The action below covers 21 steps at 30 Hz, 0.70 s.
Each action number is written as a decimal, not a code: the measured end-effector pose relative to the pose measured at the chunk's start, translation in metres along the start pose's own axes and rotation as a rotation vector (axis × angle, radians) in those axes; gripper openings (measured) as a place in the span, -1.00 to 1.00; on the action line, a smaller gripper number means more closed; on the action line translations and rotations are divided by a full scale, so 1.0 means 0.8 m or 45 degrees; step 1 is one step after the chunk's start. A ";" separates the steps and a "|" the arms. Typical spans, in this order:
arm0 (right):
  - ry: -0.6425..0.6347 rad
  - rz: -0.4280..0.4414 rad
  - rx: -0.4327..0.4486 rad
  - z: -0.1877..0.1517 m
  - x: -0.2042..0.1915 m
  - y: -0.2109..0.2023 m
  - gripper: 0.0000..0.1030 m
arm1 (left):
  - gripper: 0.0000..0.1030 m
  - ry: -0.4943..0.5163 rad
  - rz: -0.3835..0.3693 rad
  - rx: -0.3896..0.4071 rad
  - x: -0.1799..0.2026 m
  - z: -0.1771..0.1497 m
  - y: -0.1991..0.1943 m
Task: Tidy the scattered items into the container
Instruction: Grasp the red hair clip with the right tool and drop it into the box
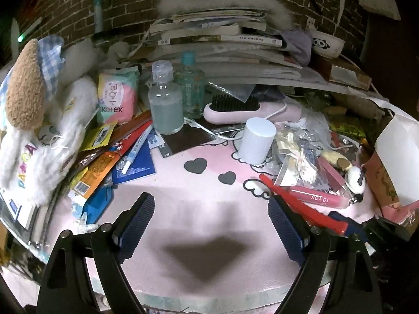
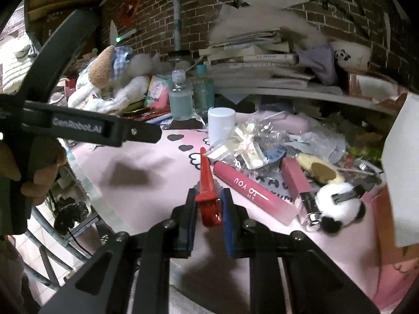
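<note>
My right gripper [image 2: 208, 198] is shut on the wide end of a red hair clip [image 2: 207, 183], whose tip points away over the pink mat [image 2: 146, 157]. In the left wrist view the red clip [image 1: 301, 201] lies along the right side, beside my right finger. My left gripper [image 1: 210, 204] is open and empty over the bare pink mat [image 1: 209, 183]. A pink "TO YOU" tube [image 2: 251, 192] lies just right of the clip and shows in the left wrist view [image 1: 319, 197]. A panda pompom clip [image 2: 340, 206] lies further right. No container is clearly seen.
A white cylinder [image 1: 258, 140], two bottles [image 1: 166, 102], a pink hairbrush [image 1: 251, 110], a Kotex pack [image 1: 116, 96], a plush toy [image 1: 39, 120], packets and a pen [image 1: 136, 149] crowd the far side. Stacked books [image 1: 217, 39] sit behind. A white paper bag [image 1: 398, 157] stands right.
</note>
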State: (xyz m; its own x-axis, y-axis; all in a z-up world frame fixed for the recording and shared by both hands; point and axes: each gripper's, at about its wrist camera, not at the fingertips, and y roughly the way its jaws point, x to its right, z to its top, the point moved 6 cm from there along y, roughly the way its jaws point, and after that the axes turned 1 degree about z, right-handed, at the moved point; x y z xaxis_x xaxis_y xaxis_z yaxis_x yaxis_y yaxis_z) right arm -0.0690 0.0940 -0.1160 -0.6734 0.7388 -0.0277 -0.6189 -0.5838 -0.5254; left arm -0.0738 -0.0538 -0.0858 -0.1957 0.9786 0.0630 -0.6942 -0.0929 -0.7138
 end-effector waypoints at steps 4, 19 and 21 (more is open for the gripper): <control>0.008 0.005 0.034 0.008 0.001 -0.015 -0.71 | 0.69 -0.005 -0.006 0.000 -0.001 -0.001 -0.001; -0.009 0.027 0.137 0.059 0.011 -0.075 -0.73 | 0.69 -0.020 -0.018 -0.001 -0.001 0.000 -0.003; 0.005 0.021 0.168 0.071 0.020 -0.092 -0.73 | 0.69 -0.014 -0.024 0.003 0.002 0.001 -0.004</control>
State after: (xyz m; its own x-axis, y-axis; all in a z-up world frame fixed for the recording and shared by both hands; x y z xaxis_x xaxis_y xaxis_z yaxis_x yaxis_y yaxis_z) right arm -0.0570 0.1295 -0.0293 -0.6824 0.7300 -0.0385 -0.6560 -0.6348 -0.4082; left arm -0.0727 -0.0518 -0.0828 -0.1904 0.9781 0.0842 -0.6993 -0.0749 -0.7108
